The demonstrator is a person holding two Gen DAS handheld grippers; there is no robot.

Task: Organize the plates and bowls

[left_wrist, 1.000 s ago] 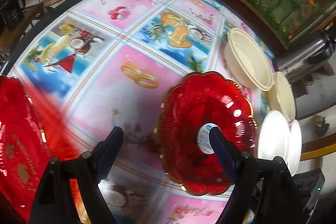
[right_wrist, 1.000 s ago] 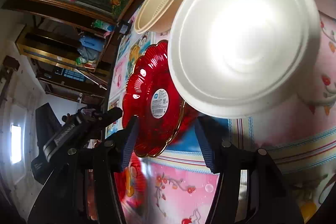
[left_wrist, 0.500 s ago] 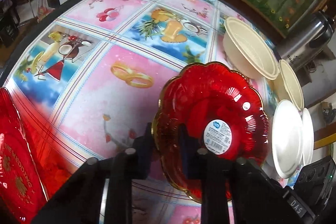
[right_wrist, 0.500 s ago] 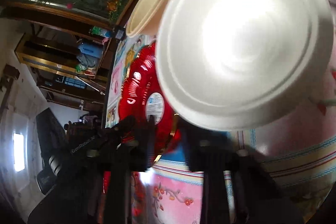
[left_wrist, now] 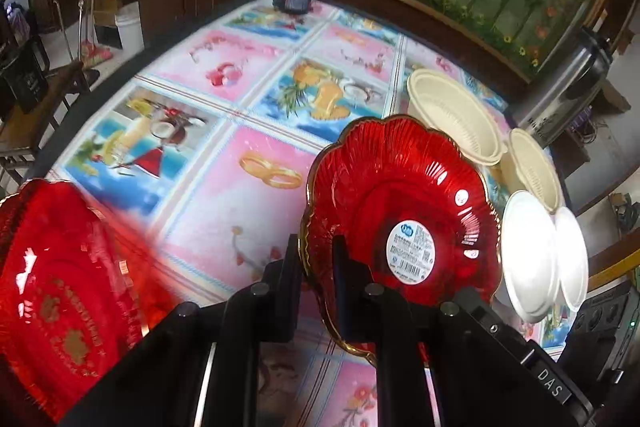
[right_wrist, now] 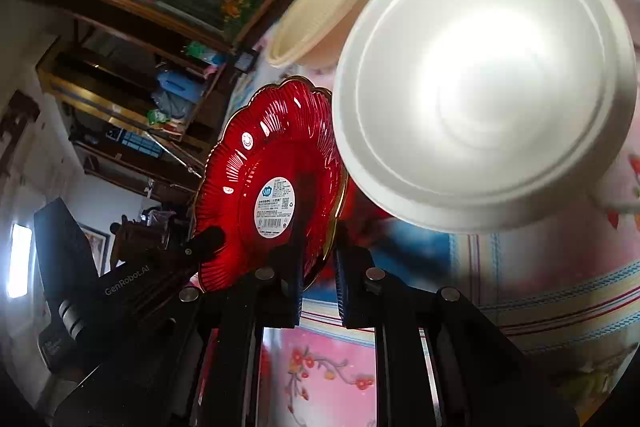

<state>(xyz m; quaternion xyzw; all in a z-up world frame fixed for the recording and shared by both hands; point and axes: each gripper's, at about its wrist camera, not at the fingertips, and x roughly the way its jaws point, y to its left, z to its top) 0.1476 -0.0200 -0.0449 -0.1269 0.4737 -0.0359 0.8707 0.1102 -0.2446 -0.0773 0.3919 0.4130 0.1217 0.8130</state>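
Observation:
A red scalloped plate (left_wrist: 400,203) with a gold rim and a white label is tipped up off the tablecloth. My left gripper (left_wrist: 317,251) is shut on its left rim. In the right wrist view the same red plate (right_wrist: 256,163) stands on edge, and its gold rim runs down between the pads of my right gripper (right_wrist: 320,251), which is shut on it. A white bowl (right_wrist: 488,83) sits close to the right of that gripper, apart from its fingers. Two white bowls (left_wrist: 528,255) and two cream bowls (left_wrist: 452,115) line the table's right side.
A second red plate (left_wrist: 60,287) lies at the near left, blurred. The patterned tablecloth (left_wrist: 240,75) stretches to a small black device (left_wrist: 294,1) at the far edge. A steel flask (left_wrist: 568,95) stands off the table's right, and a dark chair (left_wrist: 32,99) off its left.
Both grippers went from open to shut on the red plate's rim, the left on its left side, the right on the opposite side. The plate tipped up from lying flat.

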